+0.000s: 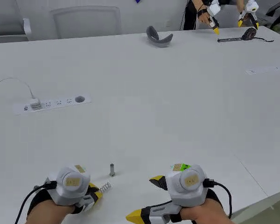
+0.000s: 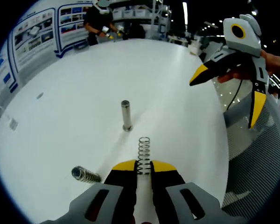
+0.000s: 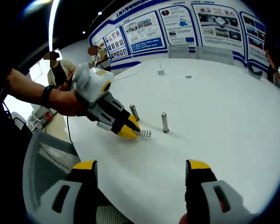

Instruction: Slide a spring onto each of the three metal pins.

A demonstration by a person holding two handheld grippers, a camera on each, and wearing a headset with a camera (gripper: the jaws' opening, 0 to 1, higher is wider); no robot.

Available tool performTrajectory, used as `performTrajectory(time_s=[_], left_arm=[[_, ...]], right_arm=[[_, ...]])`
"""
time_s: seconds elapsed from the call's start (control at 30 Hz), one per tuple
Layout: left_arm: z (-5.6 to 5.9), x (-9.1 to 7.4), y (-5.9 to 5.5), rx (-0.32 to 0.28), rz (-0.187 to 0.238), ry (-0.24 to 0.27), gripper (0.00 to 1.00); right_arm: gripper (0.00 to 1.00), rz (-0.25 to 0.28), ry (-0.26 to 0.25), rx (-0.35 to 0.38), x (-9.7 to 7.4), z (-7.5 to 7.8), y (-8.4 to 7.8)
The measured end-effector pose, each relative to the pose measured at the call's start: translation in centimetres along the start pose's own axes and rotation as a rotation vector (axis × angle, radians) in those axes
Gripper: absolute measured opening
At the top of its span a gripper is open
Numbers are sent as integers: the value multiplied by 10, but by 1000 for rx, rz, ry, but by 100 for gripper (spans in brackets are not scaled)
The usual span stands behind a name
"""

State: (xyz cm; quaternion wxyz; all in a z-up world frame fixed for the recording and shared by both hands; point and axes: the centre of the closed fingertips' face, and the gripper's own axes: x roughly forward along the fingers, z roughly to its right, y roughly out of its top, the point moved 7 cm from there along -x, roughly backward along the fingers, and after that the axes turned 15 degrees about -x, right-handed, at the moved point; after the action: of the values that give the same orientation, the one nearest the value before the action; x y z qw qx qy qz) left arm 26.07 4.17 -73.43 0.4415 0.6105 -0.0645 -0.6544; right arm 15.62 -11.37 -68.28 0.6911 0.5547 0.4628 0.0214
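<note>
A short metal pin (image 1: 112, 170) (image 2: 126, 115) (image 3: 164, 122) stands upright on the white table near its front edge. My left gripper (image 1: 100, 191) (image 2: 138, 164) is shut on one end of a small spring (image 1: 105, 187) (image 2: 143, 151) (image 3: 143, 133), whose free end points at the pin from a short way off. A second pin with coils around it (image 2: 85, 174) (image 3: 134, 112) sits just beside the left gripper. My right gripper (image 1: 145, 198) (image 3: 141, 165) is open and holds nothing, to the right of the pin.
A white power strip (image 1: 51, 103) with a plugged cable lies at mid left. At the far side are a grey curved object (image 1: 158, 37), a tape measure (image 1: 247, 33) and another person's grippers (image 1: 214, 21). The table's edge (image 1: 266, 196) runs close on my right.
</note>
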Motion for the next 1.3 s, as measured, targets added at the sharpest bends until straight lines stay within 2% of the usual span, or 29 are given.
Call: performTrajectory(time_s=[0.33, 0.6, 0.73, 1.0, 1.3], left_arm=[[2, -36, 1, 42, 39, 18, 11], [1, -68, 3, 44, 87, 37, 11], [1, -81, 3, 27, 117, 50, 11], [5, -101, -7, 13, 141, 65, 11], [6, -120, -19, -8, 162, 88, 11]], right_arm=[[78, 17, 17, -10, 5, -1, 9], [77, 27, 42, -20, 13, -5, 17], [76, 36, 60, -23, 17, -8, 22], [73, 50, 110, -46, 27, -14, 33], [69, 96, 166, -27, 42, -19, 51]])
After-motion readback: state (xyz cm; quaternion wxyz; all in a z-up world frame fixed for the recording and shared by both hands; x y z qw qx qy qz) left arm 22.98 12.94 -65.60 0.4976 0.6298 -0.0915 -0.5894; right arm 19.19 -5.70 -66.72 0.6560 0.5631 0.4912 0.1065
